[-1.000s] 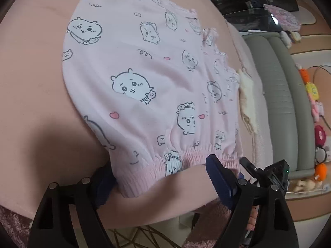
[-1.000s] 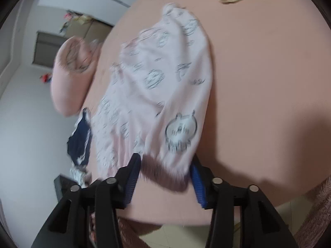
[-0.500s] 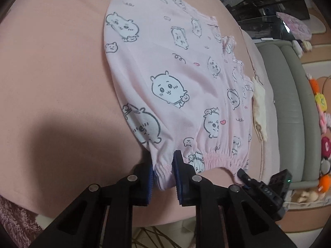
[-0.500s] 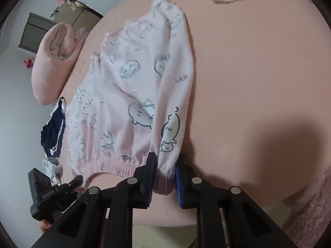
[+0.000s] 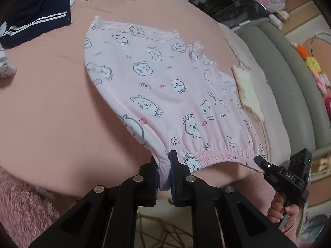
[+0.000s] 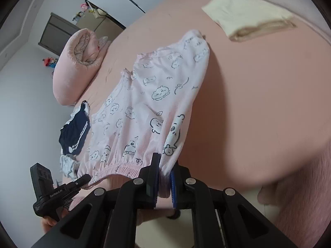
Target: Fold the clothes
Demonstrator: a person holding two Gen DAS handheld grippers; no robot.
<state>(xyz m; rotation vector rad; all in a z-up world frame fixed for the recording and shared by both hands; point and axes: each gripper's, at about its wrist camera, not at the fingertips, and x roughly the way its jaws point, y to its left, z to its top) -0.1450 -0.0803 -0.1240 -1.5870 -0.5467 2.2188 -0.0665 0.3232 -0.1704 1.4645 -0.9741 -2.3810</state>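
Pale pink shorts (image 5: 165, 86) printed with cartoon animals lie on the pink bed (image 5: 51, 103); they also show in the right wrist view (image 6: 144, 107). My left gripper (image 5: 164, 171) is shut on the left corner of the elastic waistband and lifts it a little. My right gripper (image 6: 164, 173) is shut on the other corner; it also shows in the left wrist view (image 5: 261, 162). The left gripper shows in the right wrist view (image 6: 83, 179). The waistband hangs stretched between them at the bed's near edge.
Navy striped shorts (image 5: 35, 22) lie at the far left of the bed, white printed cloth (image 5: 5, 68) beside them. A folded cream garment (image 6: 248, 14) lies beyond the pink shorts. A rolled pink quilt (image 6: 76, 62) sits at the bed's far end. A grey headboard (image 5: 289, 82) runs along the right.
Both grippers have closed on the waistband corners and drawn back toward the bed's near edge, lifting and stretching the waistband between them. The shorts lie farther out in both views.
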